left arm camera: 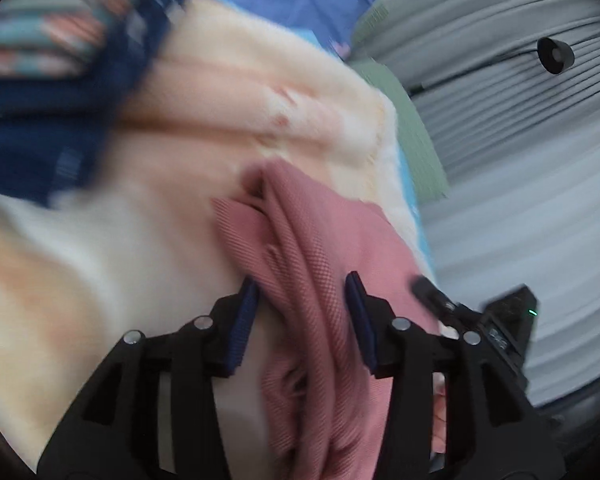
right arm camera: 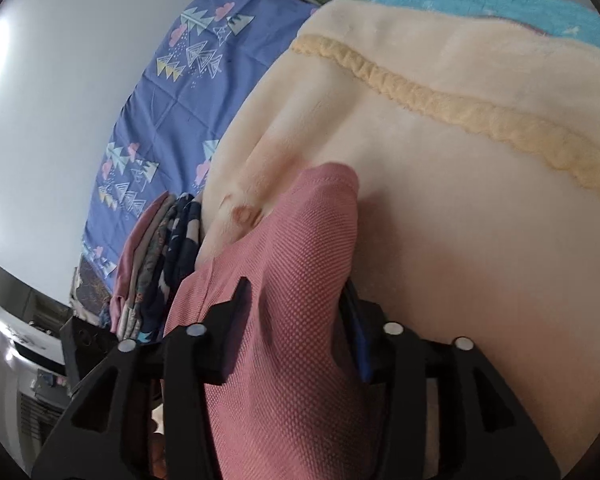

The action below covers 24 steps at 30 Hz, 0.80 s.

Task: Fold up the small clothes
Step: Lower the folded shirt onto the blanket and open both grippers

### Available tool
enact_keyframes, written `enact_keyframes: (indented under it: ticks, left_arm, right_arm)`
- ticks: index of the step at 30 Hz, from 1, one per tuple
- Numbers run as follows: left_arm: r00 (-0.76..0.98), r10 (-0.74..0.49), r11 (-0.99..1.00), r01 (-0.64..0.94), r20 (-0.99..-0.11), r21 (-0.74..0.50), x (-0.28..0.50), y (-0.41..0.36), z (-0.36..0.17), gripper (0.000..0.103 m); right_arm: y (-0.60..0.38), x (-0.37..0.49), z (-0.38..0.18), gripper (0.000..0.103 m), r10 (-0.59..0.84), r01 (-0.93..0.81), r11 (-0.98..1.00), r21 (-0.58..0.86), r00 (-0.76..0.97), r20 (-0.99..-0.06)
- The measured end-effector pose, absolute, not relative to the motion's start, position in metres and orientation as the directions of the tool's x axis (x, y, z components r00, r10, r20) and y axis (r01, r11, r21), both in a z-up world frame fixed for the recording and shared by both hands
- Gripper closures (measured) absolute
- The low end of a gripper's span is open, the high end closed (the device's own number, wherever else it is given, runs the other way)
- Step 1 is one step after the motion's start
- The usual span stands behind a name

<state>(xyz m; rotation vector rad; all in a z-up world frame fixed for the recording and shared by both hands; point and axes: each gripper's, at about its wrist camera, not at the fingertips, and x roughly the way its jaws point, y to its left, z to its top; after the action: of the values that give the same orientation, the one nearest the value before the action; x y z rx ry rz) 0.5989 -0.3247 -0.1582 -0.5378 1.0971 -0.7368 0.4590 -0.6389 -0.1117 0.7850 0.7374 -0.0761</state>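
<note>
Cream-coloured plush blanket (right arm camera: 440,184) covers the work surface; fleecy nap, with a scalloped pale yellow trim band (right arm camera: 452,108) running across it. Beyond it lies a blue-violet cotton sheet printed with triangular trees and pink clouds (right arm camera: 168,92). Grey ribbed wall panel (left arm camera: 520,120) at the right of the left wrist view.

Pink waffle-knit garment (left arm camera: 312,248) lies on the blanket, bunched into long soft ridges; fine grid texture, matte.

Left gripper (left arm camera: 302,292): black frame, dark blue ribbed pads (left arm camera: 246,320). Jaws stand partly open. Garment folds run between the pads; a gap shows at the left pad, and the right pad sits just beside the cloth, so no pressing is evident. View is motion-blurred toward the upper left.

Right gripper (right arm camera: 296,296): jaws partly open. A rounded hump of the same garment (right arm camera: 300,264) rises between the fingers and drapes over them, hiding most of the right blue pad (right arm camera: 360,344). Whether the pads press the cloth I cannot tell.

Stack of folded small clothes in pink, grey floral and navy prints (right arm camera: 156,268) stands at the blanket's left edge, well apart from the fingers.
</note>
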Motion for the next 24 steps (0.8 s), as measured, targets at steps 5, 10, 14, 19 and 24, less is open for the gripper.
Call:
enact_keyframes:
  ticks: [5,10,14,19,24]
  left_arm:
    - [0.444,-0.662,0.744,0.297,-0.604,-0.598,0.585,-0.309,-0.119,0.078]
    - [0.469,-0.672,0.740,0.469,-0.574,-0.483,0.557,-0.355,-0.088,0.094]
    - [0.488,-0.537,0.819,0.498,-0.688,-0.286,0.556,-0.408,-0.113,0.094]
    - [0.527,-0.449,0.855,0.489,-0.721,-0.174,0.547,-0.416,-0.137,0.094]
    - [0.583,-0.438,0.863,0.485,-0.684,-0.139,0.538,-0.416,-0.147,0.094]
  right_arm:
    - [-0.632,0.423,-0.063,0.075,0.044,0.298,0.779,0.552,0.852,-0.522]
    - [-0.602,0.423,-0.039,0.100,0.105,0.171,0.828,0.534,0.889,-0.447]
    - [-0.589,0.452,-0.078,0.100,0.080,0.256,0.834,0.489,0.821,-0.566]
    - [-0.578,0.474,-0.111,0.101,-0.003,0.348,0.868,0.354,0.717,-0.697]
    - [-0.577,0.469,-0.119,0.100,-0.007,0.344,0.869,0.356,0.728,-0.686]
